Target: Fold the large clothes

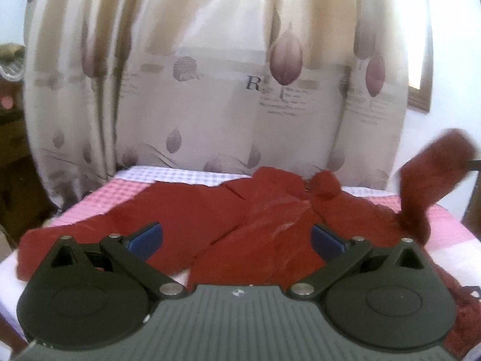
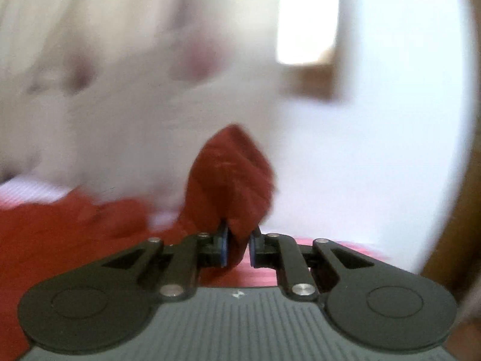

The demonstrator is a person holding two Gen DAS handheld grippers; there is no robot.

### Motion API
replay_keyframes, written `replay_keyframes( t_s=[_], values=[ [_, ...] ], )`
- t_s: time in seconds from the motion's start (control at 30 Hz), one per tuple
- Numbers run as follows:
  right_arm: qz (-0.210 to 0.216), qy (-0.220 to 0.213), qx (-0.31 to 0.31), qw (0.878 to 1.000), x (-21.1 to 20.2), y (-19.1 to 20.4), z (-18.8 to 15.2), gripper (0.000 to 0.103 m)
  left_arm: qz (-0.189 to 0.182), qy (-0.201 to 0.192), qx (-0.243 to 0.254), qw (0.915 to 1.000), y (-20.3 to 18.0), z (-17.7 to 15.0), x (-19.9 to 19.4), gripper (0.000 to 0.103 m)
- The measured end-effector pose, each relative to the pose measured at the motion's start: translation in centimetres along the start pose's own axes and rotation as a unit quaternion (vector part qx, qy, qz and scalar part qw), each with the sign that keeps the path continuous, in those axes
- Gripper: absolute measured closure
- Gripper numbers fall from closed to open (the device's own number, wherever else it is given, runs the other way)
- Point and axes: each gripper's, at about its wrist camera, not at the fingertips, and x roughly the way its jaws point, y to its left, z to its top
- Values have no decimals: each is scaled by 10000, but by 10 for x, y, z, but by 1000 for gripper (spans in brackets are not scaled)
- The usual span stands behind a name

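Red garment (image 1: 210, 210) lies spread across the bed (image 1: 126, 192), long axis running left to right, collar toward the far edge by the curtain (image 1: 210, 75). Right gripper (image 2: 239, 246): fingers pinched on a bunched end of the garment, lifted above the bed's right edge. Left gripper (image 1: 237, 240): fingers spread wide, empty, poised over the near hem. Judgement: the raised end lies right of the body, so folding goes leftward; room there looks open.
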Motion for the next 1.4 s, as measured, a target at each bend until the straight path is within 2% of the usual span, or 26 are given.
replay_keyframes(
  t_s=[0.1,0.2,0.27,0.33,0.37,0.43,0.5,0.53,0.57,0.63,0.67,0.73,0.83,1.0,1.03,1.07,1.13,1.17,1.23,1.33,1.4],
  values=[
    [-746,154,607,9953,-25,-109,-12,90,-8,83,-9,10000,-10,-1,4,0],
    [-903,658,1536,9818,-26,-195,-52,90,-151,230,-32,9996,-20,-7,9,0],
    [-927,1061,2154,9663,-18,-232,-91,90,-266,419,-29,9988,-28,-12,17,0],
    [-948,1235,2703,9501,-14,-256,-132,90,-295,581,-1,9979,-37,-17,25,0],
    [-804,1274,3107,9385,-13,-266,-151,87,-265,619,31,9977,-41,-21,27,0],
    [-328,1050,4096,9056,-19,-282,-188,87,-224,712,96,9972,-48,-25,33,0],
    [-95,832,4688,8793,-29,-288,-213,72,-278,769,112,9966,-53,-27,35,0],
    [34,709,4864,8709,-35,-287,-222,52,-292,768,132,9965,-56,-28,35,0],
    [145,579,5037,8618,-40,-285,-230,24,-290,762,179,9965,-60,-29,36,0],
    [297,341,5362,8429,-48,-281,-243,6,-291,758,313,9962,-70,-30,37,0],
    [300,287,5419,8394,-50,-275,-246,7,-305,758,372,9960,-75,-30,37,0],
    [113,361,5276,8486,-48,-268,-247,8,-339,764,495,9953,-85,-32,40,0],
    [-216,399,4822,8749,-33,-264,-237,8,-313,688,655,9950,-97,-37,43,0],
    [-1026,781,4182,8992,12,-253,-212,8,-352,668,684,9948,-107,-46,56,0],
    [-1158,883,3935,9077,22,-249,-205,12,-336,602,684,9953,-107,-48,59,0],
    [-1225,992,3690,9160,31,-244,-199,27,-308,541,670,9958,-107,-50,62,1],
    [-1475,1297,3182,9275,53,-233,-193,41,-302,430,563,9970,-104,-54,69,1],
    [-1546,1279,3022,9319,58,-229,-190,48,-258,414,534,9974,-103,-56,73,1],
    [-1554,1333,2882,9354,65,-225,-189,53,-133,547,500,9972,-101,-61,82,1],
    [-1598,1334,2655,9414,72,-218,-189,60,-137,862,405,9954,-97,-70,95,1],
    [-1632,1311,2459,9464,67,-211,-186,62,-70,1003,388,9942,-97,-75,101,1]
  ],
)
